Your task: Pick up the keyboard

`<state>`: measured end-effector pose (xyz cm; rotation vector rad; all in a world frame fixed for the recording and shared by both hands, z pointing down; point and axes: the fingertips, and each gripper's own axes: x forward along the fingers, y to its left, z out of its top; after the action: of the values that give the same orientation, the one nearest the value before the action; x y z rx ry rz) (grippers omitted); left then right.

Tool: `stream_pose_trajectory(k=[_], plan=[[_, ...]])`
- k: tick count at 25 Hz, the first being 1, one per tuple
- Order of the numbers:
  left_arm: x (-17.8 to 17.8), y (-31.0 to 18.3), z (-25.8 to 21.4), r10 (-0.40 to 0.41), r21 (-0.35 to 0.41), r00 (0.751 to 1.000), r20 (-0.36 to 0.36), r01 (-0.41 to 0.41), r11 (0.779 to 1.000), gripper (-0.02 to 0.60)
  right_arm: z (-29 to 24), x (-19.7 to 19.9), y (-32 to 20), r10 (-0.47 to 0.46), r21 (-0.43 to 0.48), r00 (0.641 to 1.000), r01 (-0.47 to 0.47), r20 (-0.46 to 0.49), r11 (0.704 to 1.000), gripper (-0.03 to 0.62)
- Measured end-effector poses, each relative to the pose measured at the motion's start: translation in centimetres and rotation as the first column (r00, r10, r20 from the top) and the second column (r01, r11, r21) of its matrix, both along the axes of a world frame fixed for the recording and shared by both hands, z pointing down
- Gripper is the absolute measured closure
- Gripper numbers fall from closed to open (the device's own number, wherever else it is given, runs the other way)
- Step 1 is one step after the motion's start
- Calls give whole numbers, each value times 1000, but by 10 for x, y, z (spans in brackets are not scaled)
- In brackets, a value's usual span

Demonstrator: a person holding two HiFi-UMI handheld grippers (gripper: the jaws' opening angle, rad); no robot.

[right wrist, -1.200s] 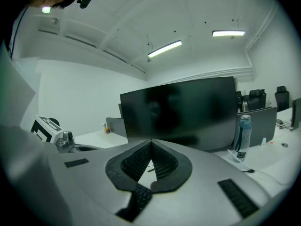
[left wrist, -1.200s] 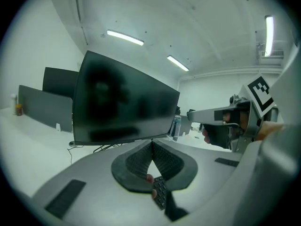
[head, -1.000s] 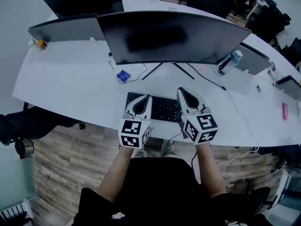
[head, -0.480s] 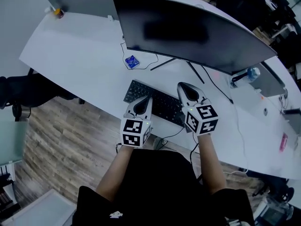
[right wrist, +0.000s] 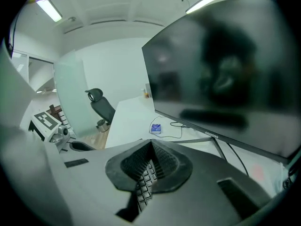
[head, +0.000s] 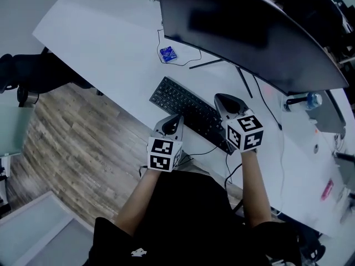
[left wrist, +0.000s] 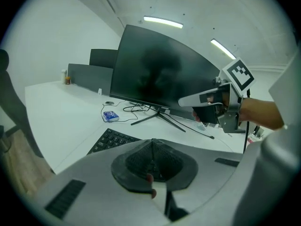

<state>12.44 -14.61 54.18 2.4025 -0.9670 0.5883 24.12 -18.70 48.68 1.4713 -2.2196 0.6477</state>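
The black keyboard [head: 186, 108] lies slantwise on the white desk [head: 111, 43], near its front edge and under the curved monitor. My left gripper [head: 177, 117] is shut and empty, its tip just above the keyboard's near edge around the middle. My right gripper [head: 221, 98] is also shut and empty, and hovers over the keyboard's right end. In the left gripper view the keyboard [left wrist: 113, 139] shows past the closed jaws of the left gripper [left wrist: 152, 142], with the right gripper [left wrist: 207, 98] off to the right. In the right gripper view, keys of the keyboard [right wrist: 145, 185] show beneath the right gripper [right wrist: 151, 144].
A large curved monitor [head: 249, 26] on a thin-legged stand is behind the keyboard. A small blue packet [head: 168, 54] and cables lie near the stand. A water bottle [head: 304, 100] lies to the right. An office chair [head: 33, 73] stands left of the desk, on wooden floor [head: 72, 148].
Both grippers have come down and tipped forward toward the keyboard, staying shut. The head view has swung, so the desk now runs slantwise.
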Motion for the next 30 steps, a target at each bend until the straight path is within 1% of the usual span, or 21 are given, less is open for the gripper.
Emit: stream_pose_trajectory(k=[6,10,15,20,23,26,30], plan=[[-14,12,23,-59,-57,998,22,60,997,583,24,-13,0,-105,-62,995,105,1,993,589],[-24,18,45,-94,-100,994,56,100,990,583,41,-20,-1,-147,-92,989,146,-2,985,589],[-26,32,66,-111,-157,992,55,119,980,583,63,-28,2,-205,-140,979,201,-17,970,589],[-21,42,85,-121,-212,992,38,126,969,583,80,-34,5,-254,-192,967,246,-21,950,588],[-19,43,95,-118,-238,992,44,125,963,583,89,-30,6,-267,-219,963,253,-38,942,588],[-19,43,104,-112,-246,991,72,126,961,583,99,-28,7,-284,-253,958,266,-35,930,548],[-14,44,110,-122,-268,991,59,134,954,583,112,-23,9,-311,-290,950,286,-43,913,522]])
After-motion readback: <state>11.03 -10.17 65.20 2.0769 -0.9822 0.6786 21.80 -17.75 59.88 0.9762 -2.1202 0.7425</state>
